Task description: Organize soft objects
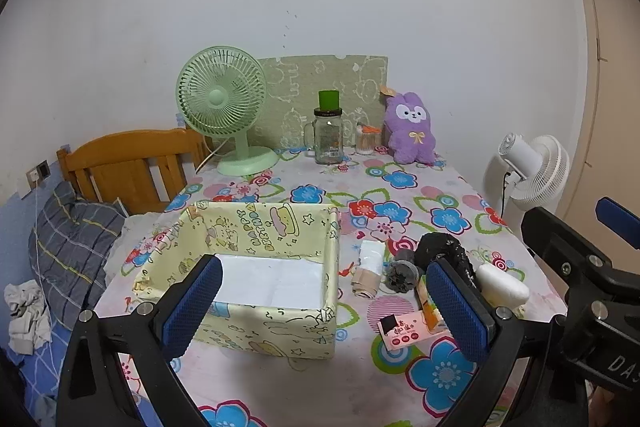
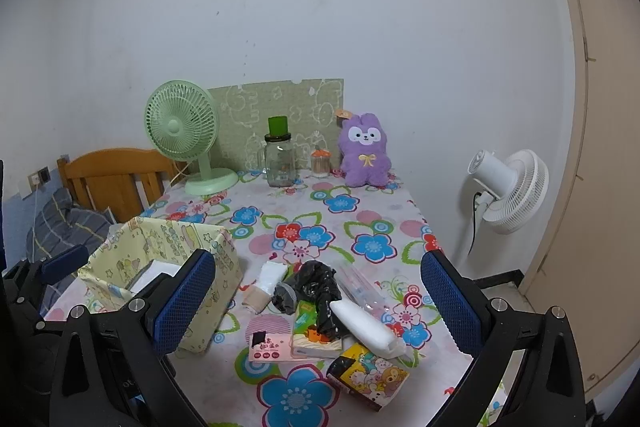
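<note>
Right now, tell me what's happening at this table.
A person holds two grippers over a floral-covered table, tidying soft items. Both the left gripper and right gripper are open and empty. The yellow fabric box holds only a white liner. The pile beside it, including a black plastic bag, white foam roll and cartoon pouch, is untouched.

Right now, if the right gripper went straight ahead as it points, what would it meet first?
Probably the crumpled black plastic bag in the pile, centred between the open right gripper's fingers; depth is unclear.
</note>
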{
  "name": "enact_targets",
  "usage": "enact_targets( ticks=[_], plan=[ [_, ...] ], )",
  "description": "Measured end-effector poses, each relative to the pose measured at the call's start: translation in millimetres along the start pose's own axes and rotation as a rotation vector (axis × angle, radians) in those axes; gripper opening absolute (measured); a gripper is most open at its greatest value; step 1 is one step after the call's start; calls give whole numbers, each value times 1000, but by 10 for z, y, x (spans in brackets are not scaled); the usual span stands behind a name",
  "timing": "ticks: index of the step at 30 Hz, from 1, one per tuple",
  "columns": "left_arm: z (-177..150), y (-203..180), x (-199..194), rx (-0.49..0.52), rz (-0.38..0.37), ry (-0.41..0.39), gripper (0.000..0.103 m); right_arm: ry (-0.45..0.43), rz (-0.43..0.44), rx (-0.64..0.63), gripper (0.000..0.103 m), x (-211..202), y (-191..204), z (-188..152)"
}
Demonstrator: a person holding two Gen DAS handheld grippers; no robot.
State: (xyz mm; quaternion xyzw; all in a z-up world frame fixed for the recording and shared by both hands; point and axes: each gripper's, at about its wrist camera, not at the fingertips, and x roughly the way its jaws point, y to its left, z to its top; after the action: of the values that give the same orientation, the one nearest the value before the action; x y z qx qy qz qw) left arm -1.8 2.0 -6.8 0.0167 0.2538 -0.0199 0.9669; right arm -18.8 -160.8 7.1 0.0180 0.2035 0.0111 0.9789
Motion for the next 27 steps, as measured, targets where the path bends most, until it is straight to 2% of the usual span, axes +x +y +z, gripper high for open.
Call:
enact_targets(
  ticks=[13, 19, 22, 27],
  plan=[
    [-58, -123, 112, 10, -5, 8, 99, 4, -15, 4, 103, 109, -95, -71],
    [-124, -243, 194, 19, -38, 38, 99, 26, -14, -6, 103, 218, -148, -160],
    [-161, -312, 256, 19, -50, 64, 97, 42, -6, -2, 98, 258, -186, -215],
    [-236, -418, 361, 21, -61, 100, 95, 73, -6, 6, 97, 357, -268, -308]
  ],
)
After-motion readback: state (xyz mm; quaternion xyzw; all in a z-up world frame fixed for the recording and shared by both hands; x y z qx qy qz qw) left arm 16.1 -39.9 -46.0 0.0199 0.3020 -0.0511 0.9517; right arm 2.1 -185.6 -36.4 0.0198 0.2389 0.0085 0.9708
